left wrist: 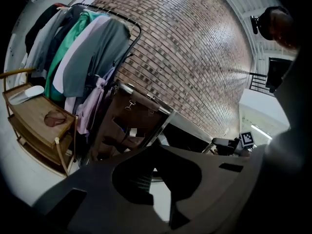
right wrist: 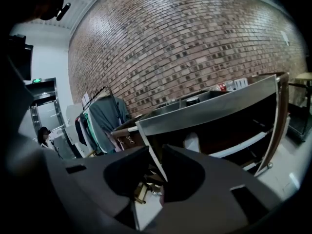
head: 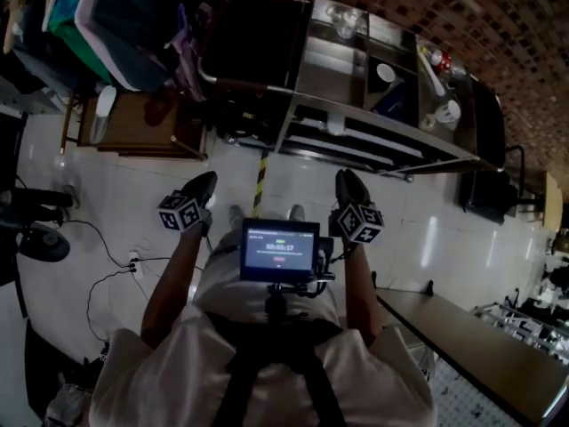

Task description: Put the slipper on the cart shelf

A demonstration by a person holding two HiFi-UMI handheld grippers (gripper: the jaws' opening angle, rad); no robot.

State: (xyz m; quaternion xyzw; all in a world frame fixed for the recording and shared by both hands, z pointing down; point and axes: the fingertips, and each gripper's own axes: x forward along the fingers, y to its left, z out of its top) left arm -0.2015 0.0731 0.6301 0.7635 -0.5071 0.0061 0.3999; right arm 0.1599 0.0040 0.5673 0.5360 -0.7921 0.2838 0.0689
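A white slipper-shaped thing [head: 104, 112] lies at the left end of the wooden cart's top shelf [head: 133, 136]; it also shows in the left gripper view [left wrist: 27, 94] on the cart [left wrist: 34, 130]. A reddish-brown flat thing [left wrist: 56, 118] lies beside it on the same shelf. My left gripper [head: 206, 183] is held close to the body above the floor, shut and empty, well short of the cart. My right gripper [head: 347, 181] hangs level with it on the right, jaws together, nothing in them. Both gripper views look past closed jaw tips, the left [left wrist: 155, 149] and the right [right wrist: 156, 149].
A clothes rail with several hanging garments [left wrist: 78, 52] stands behind the wooden cart. A stainless steel counter with shelves [head: 373, 105] runs across the back, with a brick wall [right wrist: 195, 43] behind it. Cables [head: 116, 269] lie on the white floor at left. A table [head: 462, 336] stands at right.
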